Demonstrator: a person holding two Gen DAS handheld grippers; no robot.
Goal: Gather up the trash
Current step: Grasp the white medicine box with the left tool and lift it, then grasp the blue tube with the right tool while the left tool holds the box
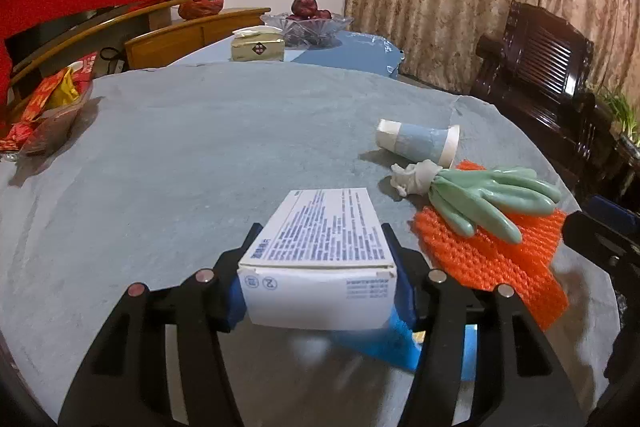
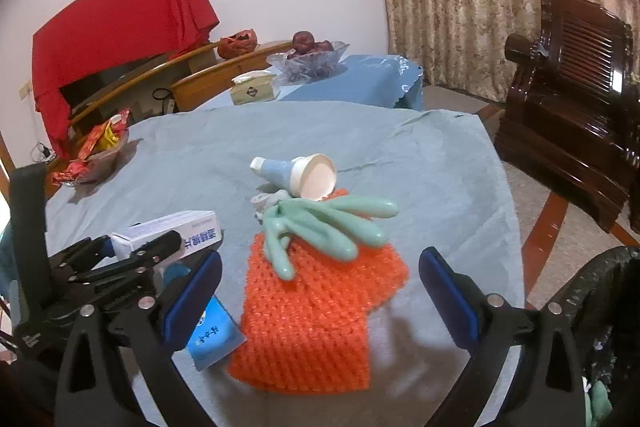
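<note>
Clenching a white printed carton [image 1: 320, 259] between its blue pads, the left claw [image 1: 320, 247] holds it over the grey-clothed desk [image 1: 200, 155]. The right claw [image 2: 320, 279] gapes released above an orange knitted cloth [image 2: 316, 319], where a green rubber glove [image 2: 320, 227] lies beside a tipped paper cup [image 2: 300, 175].
</note>
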